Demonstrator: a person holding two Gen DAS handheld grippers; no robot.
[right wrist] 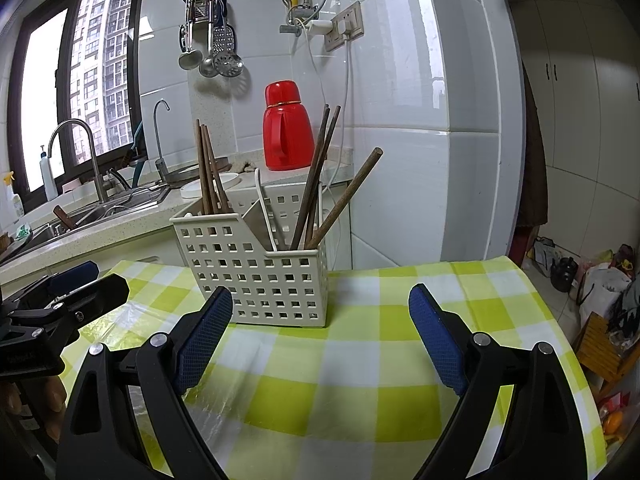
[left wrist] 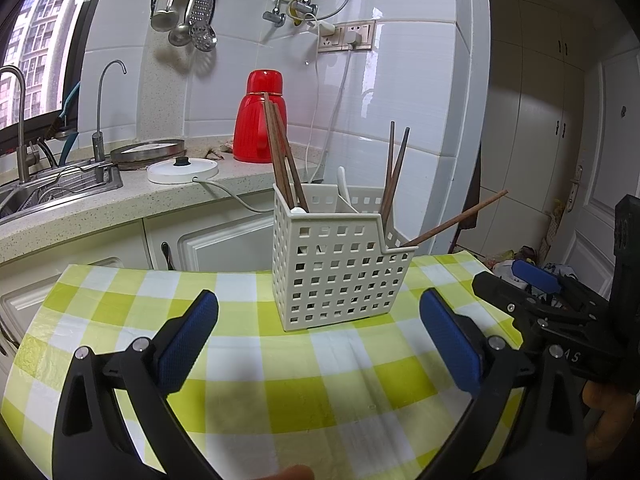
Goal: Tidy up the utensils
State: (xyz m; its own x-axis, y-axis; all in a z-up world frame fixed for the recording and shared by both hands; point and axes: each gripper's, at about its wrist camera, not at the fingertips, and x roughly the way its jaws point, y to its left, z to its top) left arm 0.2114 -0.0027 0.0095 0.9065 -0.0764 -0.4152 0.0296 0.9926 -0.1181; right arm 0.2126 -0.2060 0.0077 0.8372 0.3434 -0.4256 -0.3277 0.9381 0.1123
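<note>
A cream perforated utensil caddy (left wrist: 340,276) (right wrist: 260,276) stands on the green-and-white checked tablecloth (left wrist: 312,384) (right wrist: 352,372). Brown chopsticks (left wrist: 280,156) (right wrist: 208,172) stand in its taller compartment. Darker chopsticks (left wrist: 394,172) (right wrist: 316,176) lean in the lower one, beside a white spoon (left wrist: 343,188) (right wrist: 264,208). One chopstick (left wrist: 456,220) (right wrist: 348,196) slants out to the right. My left gripper (left wrist: 318,344) is open, short of the caddy, with nothing between its blue pads. My right gripper (right wrist: 320,336) is open and empty too, just right of the caddy's front; it also shows at the right edge (left wrist: 536,276).
Behind the table runs a speckled counter (left wrist: 120,204) with a sink (left wrist: 60,184), faucets, a white kettle base (left wrist: 182,170) and a red thermos (left wrist: 260,120) (right wrist: 286,136). Ladles hang on the tiled wall (right wrist: 212,48). Bags and clutter lie on the floor at right (right wrist: 600,288).
</note>
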